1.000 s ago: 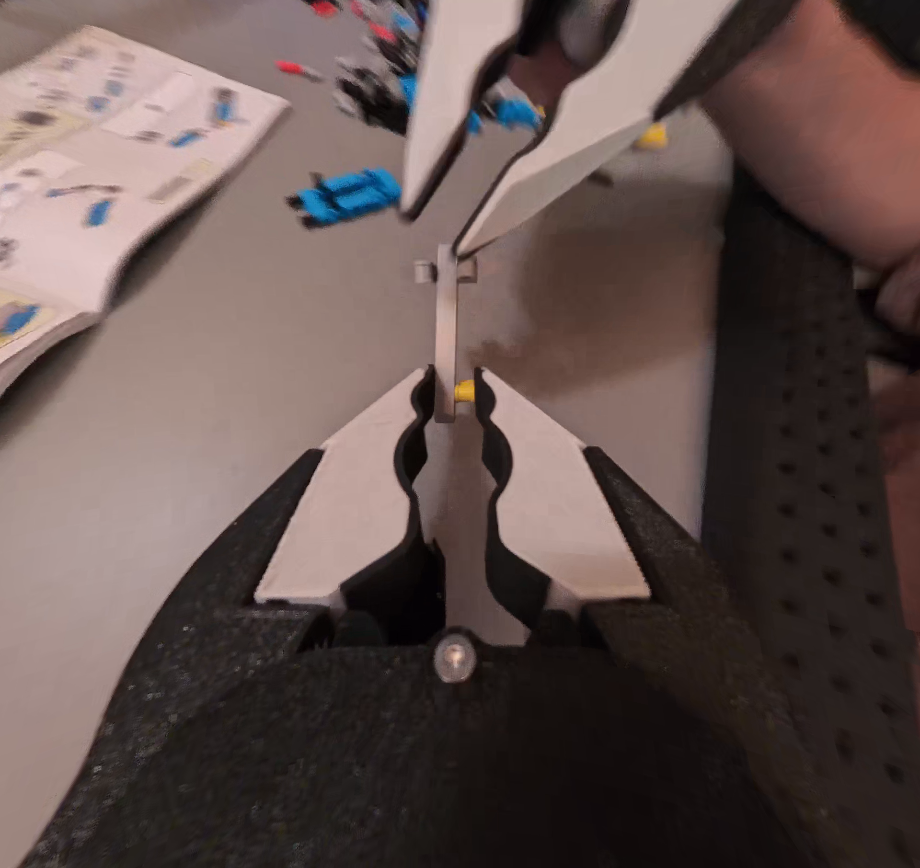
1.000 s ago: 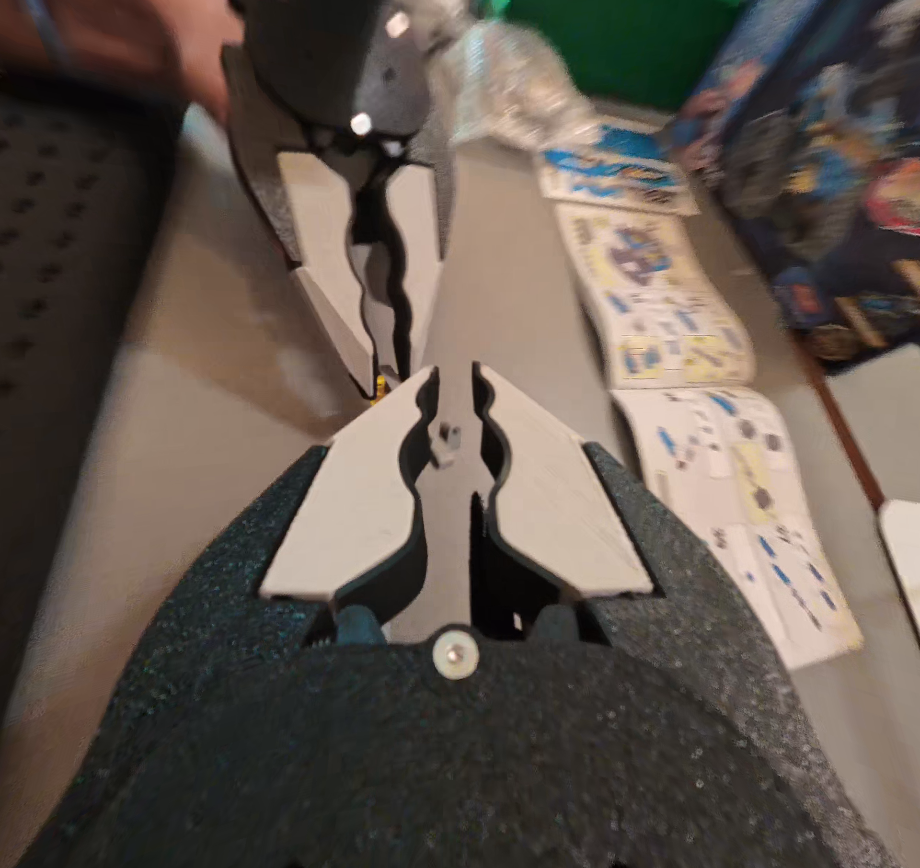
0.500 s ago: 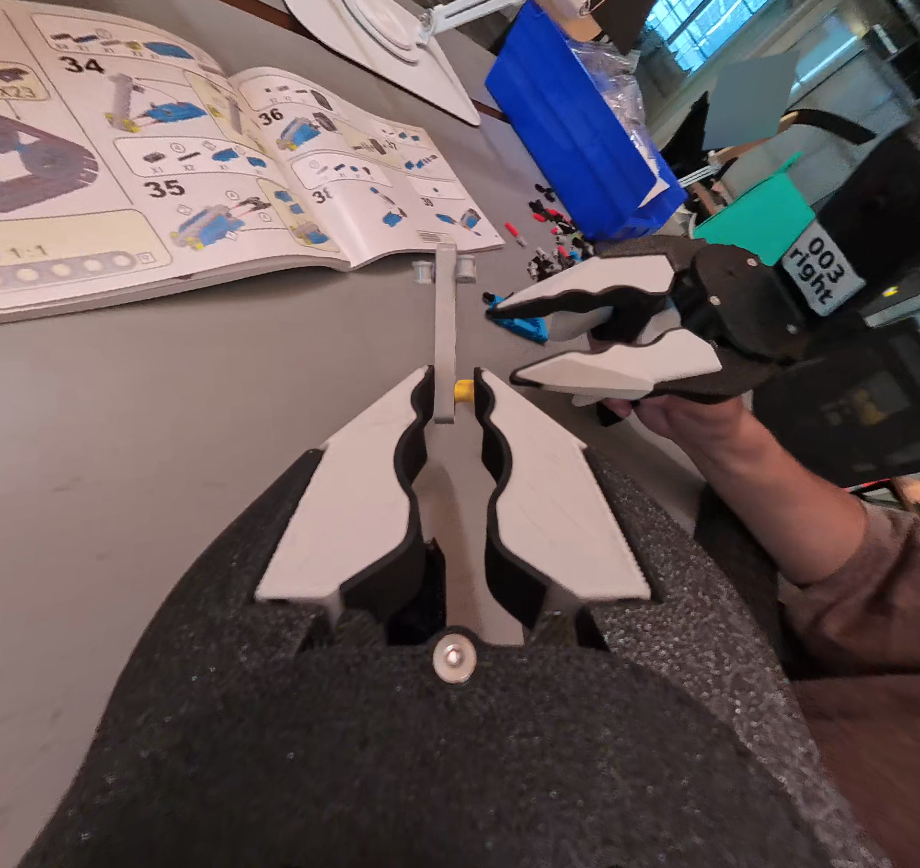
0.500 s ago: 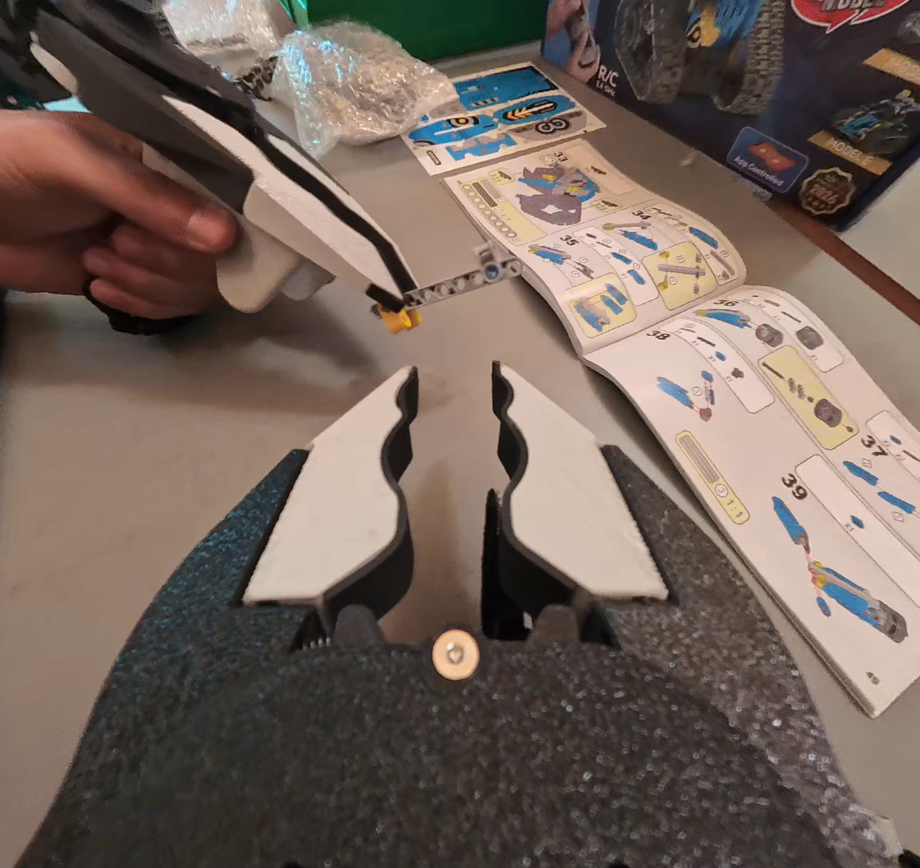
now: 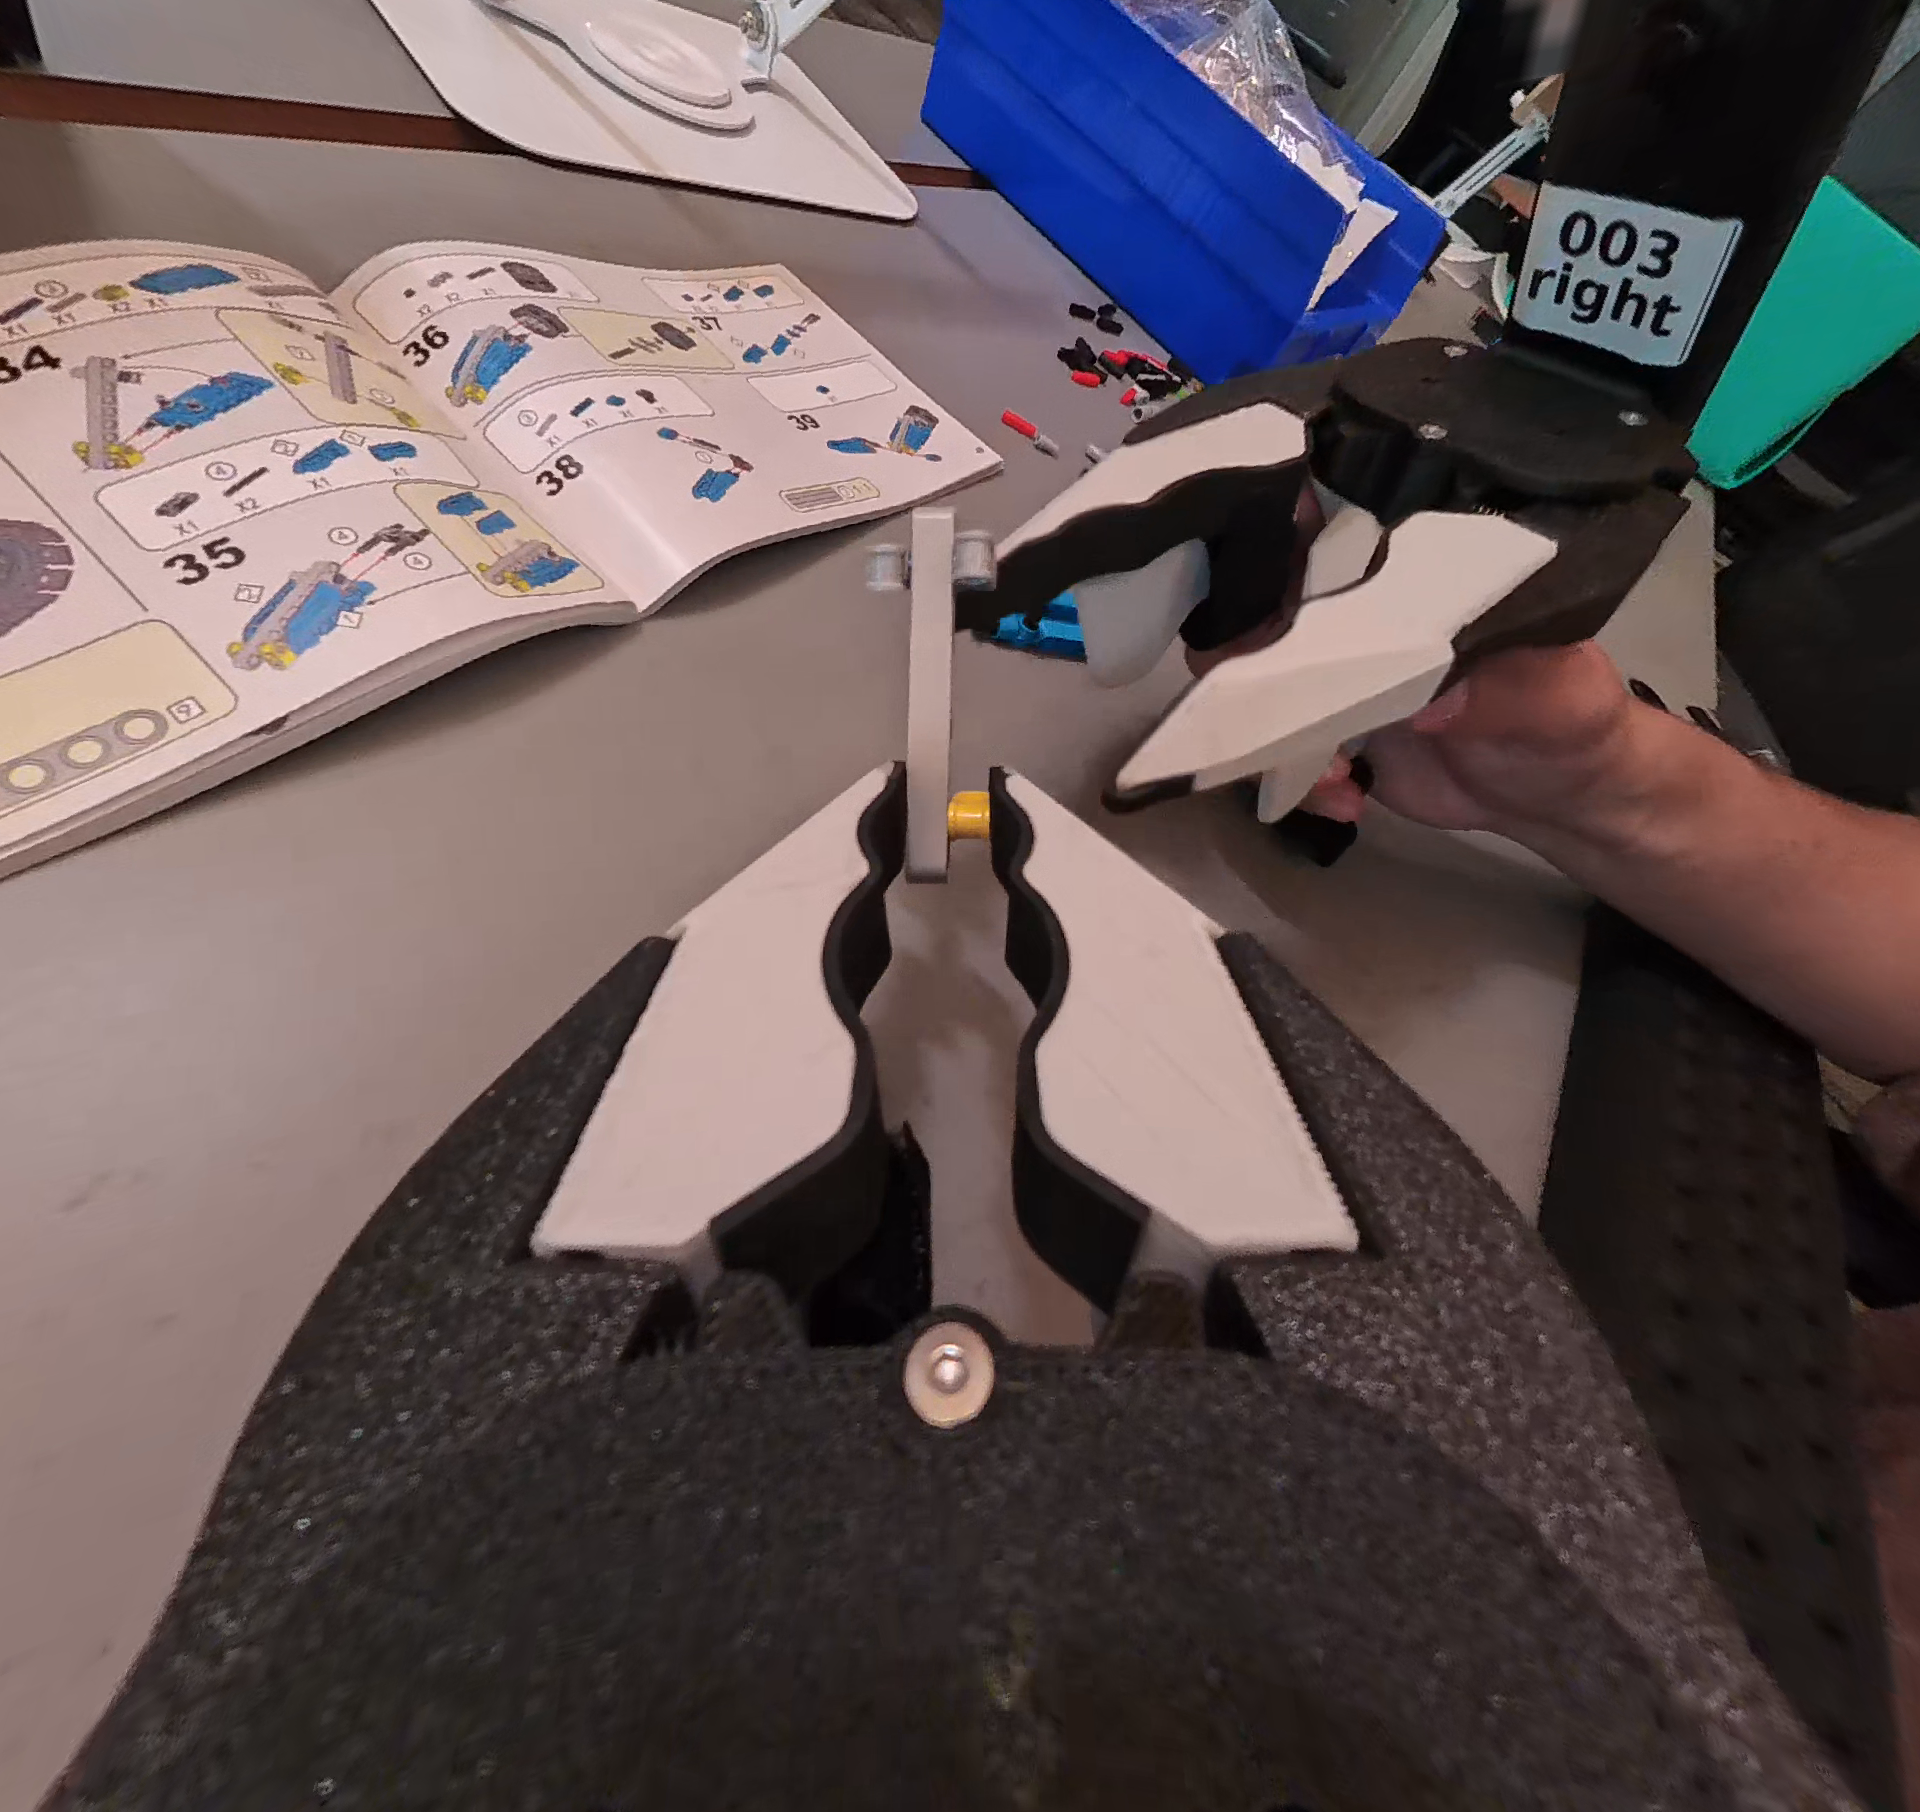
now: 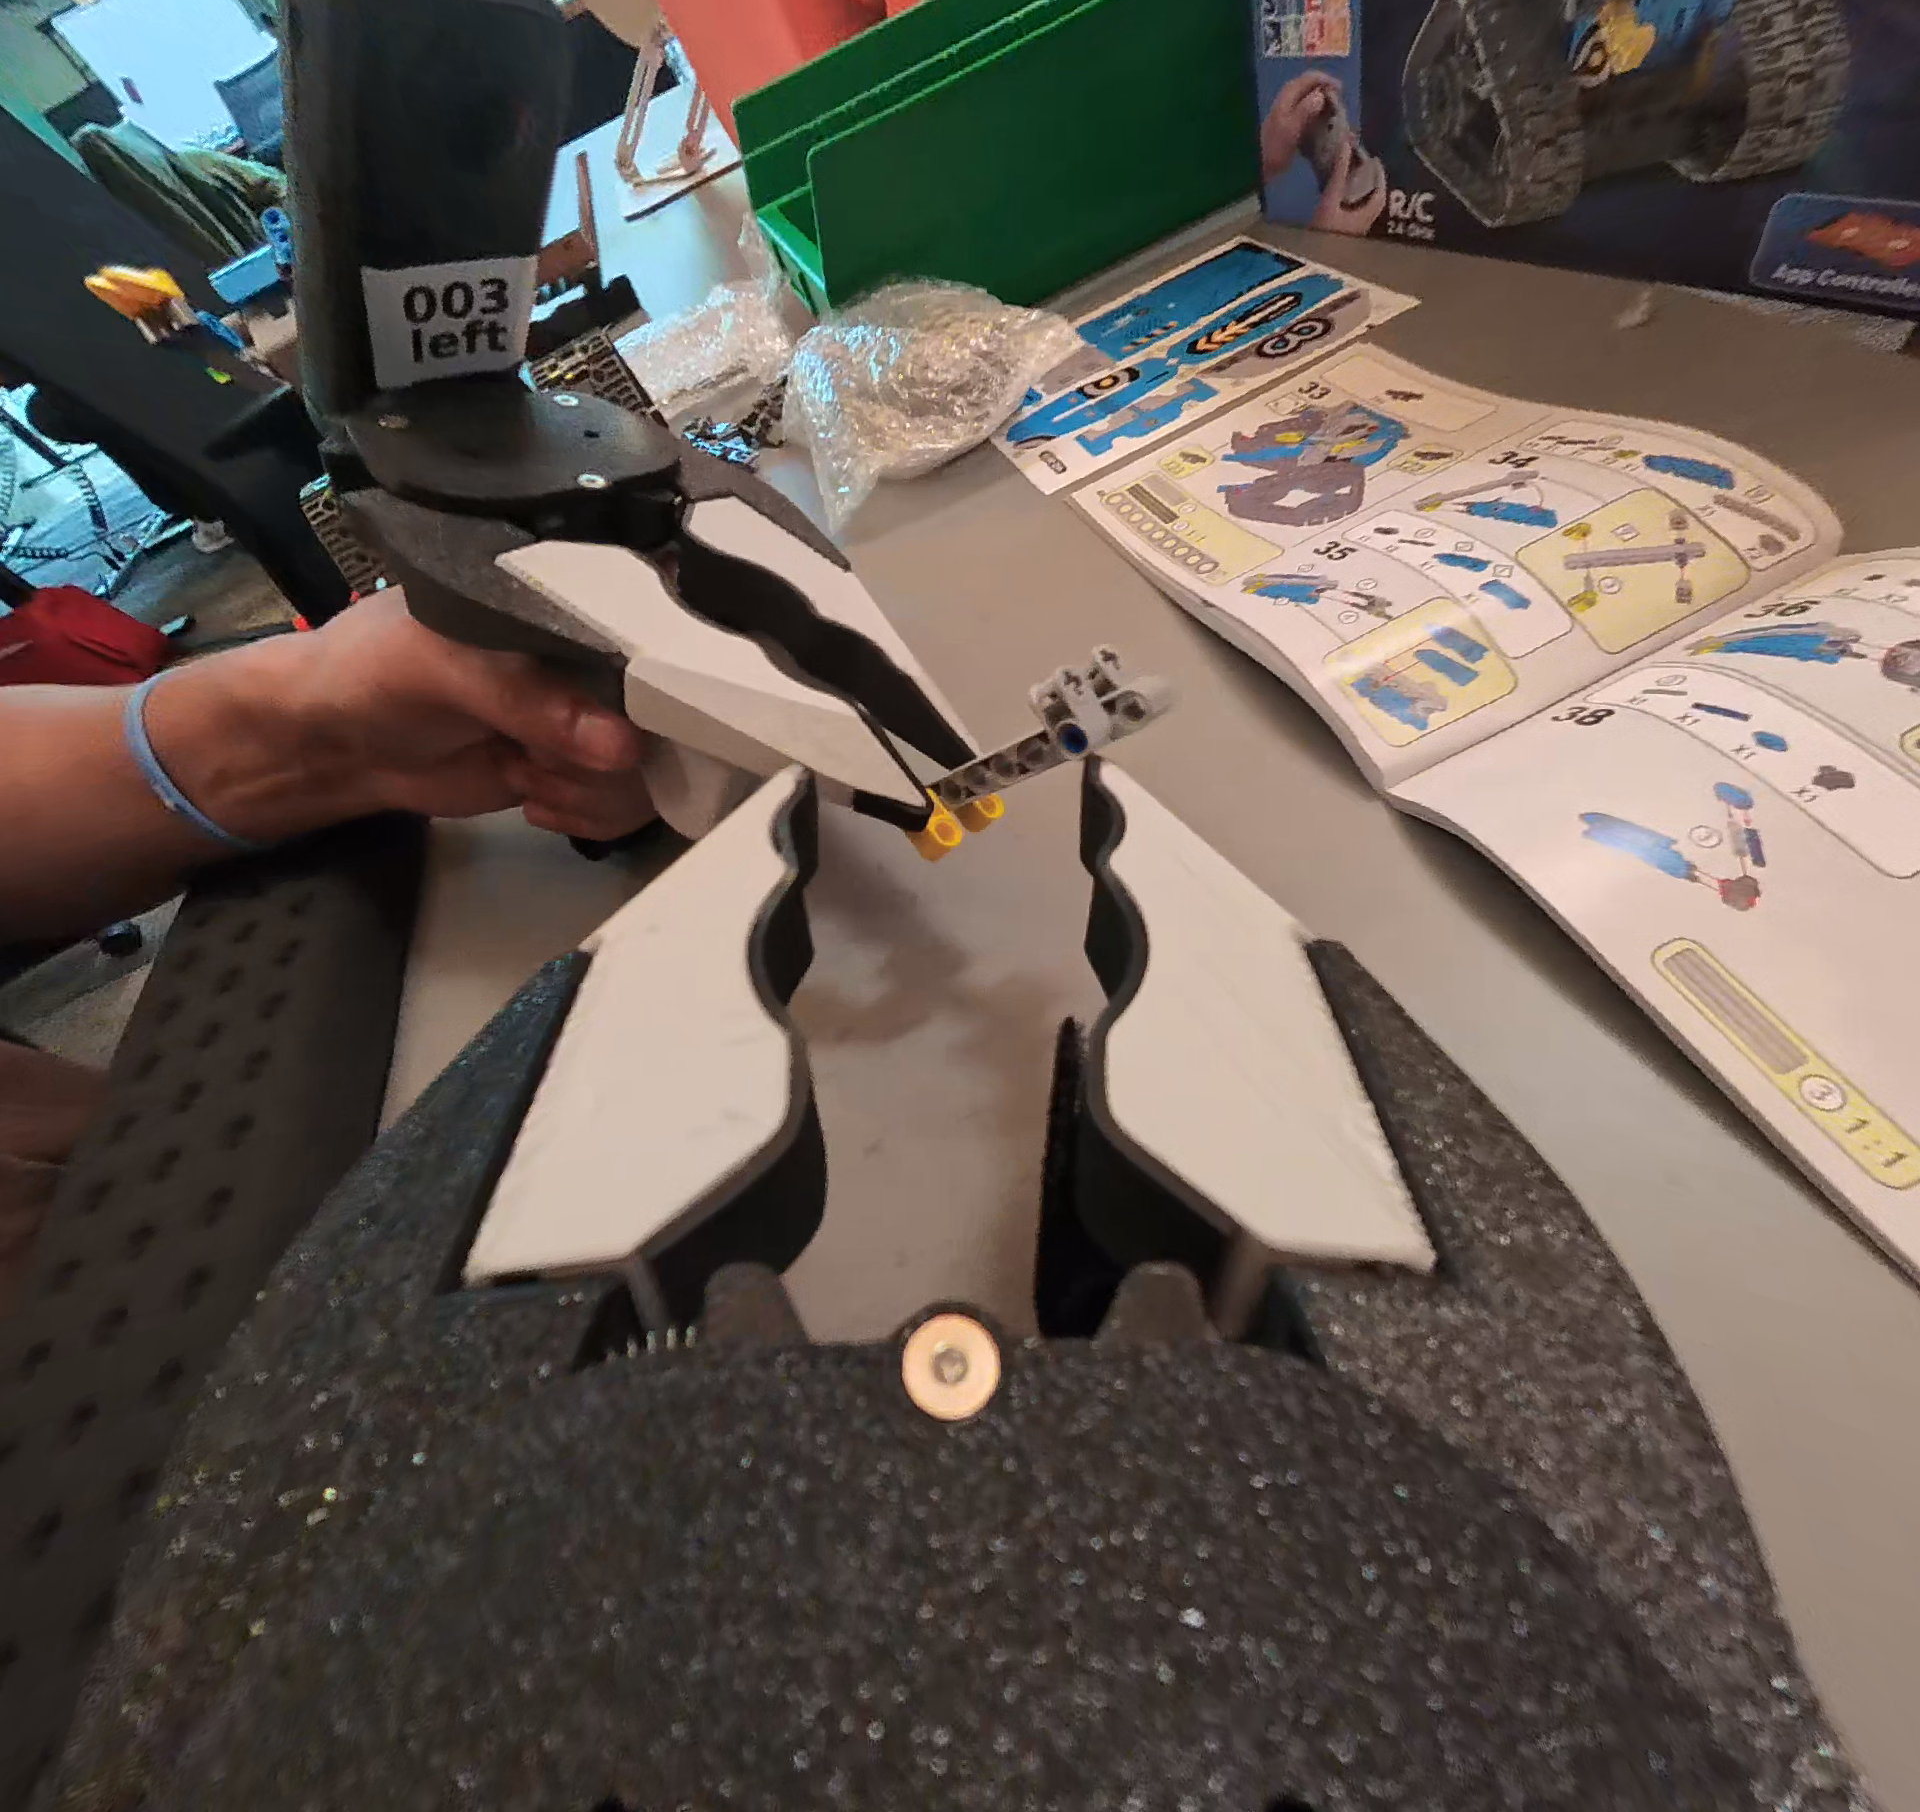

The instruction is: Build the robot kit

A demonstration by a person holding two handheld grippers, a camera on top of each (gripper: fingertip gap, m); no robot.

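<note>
- Since half a second ago the right gripper (image 6: 945, 796) has spread its fingers wider and closed in on the beam; one fingertip now sits just beside the beam's far end in the left wrist view.
- The left gripper (image 5: 940, 806) is clenched on a grey perforated building-toy beam (image 5: 928, 682), near the desk (image 5: 312, 983) edge closest to the person.
- The right gripper is released and grasps nothing.
- Right wrist view only: two yellow connectors (image 6: 956, 820) at the gripped end, a grey joint piece with a blue pin (image 6: 1091, 713) at the free end, a green bin (image 6: 997, 162), a toy box (image 6: 1590, 69) and a sticker sheet (image 6: 1195, 360) along the far edge.
- Left wrist view only: a blue bin (image 5: 1164, 152), scattered small parts (image 5: 1112, 370), a white stand base (image 5: 623, 79).
- An open instruction booklet (image 5: 416, 474) carries printed steps; each gripper bears a white label.
</note>
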